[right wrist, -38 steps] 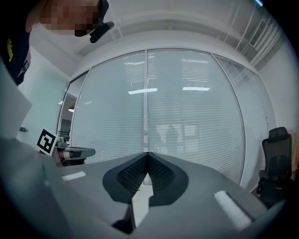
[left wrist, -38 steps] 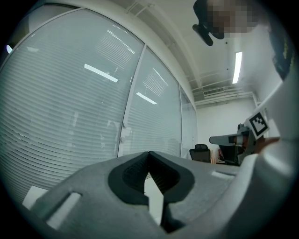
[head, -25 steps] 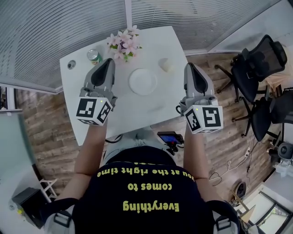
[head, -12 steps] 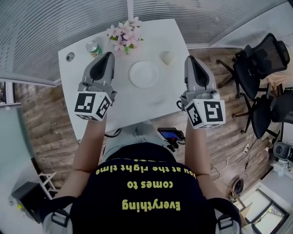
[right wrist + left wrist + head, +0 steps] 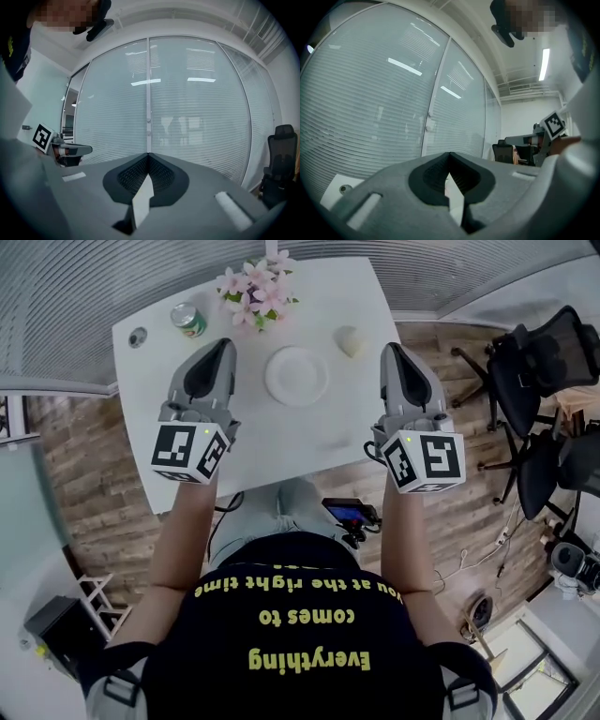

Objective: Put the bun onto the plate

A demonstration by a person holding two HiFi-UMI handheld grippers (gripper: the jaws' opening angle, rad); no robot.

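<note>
- Head view looks down on a round white plate [image 5: 297, 376] that lies bare near the middle of a white rectangular table [image 5: 281, 451].
- A small, pale, roundish bun [image 5: 351, 341] sits on the table just beyond the plate and to its right. It is apart from the plate, not on it.
- A green drinks can [image 5: 188, 320] stands well to the plate's left, on the far side. A bunch of pink flowers [image 5: 255, 289] stands just beyond the plate, between the can and the bun.
- The grey left gripper [image 5: 223, 345] is held to the left of the plate and the grey right gripper [image 5: 392, 351] to its right. The right gripper's tip is near the bun, on the side away from the plate, and does not touch it.
- Left gripper view shows that gripper's two jaws meeting at their tips, with nothing gripped.
- Right gripper view shows the same: its jaws are pressed together and empty, and they face a glass wall with slatted blinds [image 5: 187, 117].
- Black office chairs [image 5: 525, 362] stand on the wood-plank floor [image 5: 84, 484], far to the plate's right.
</note>
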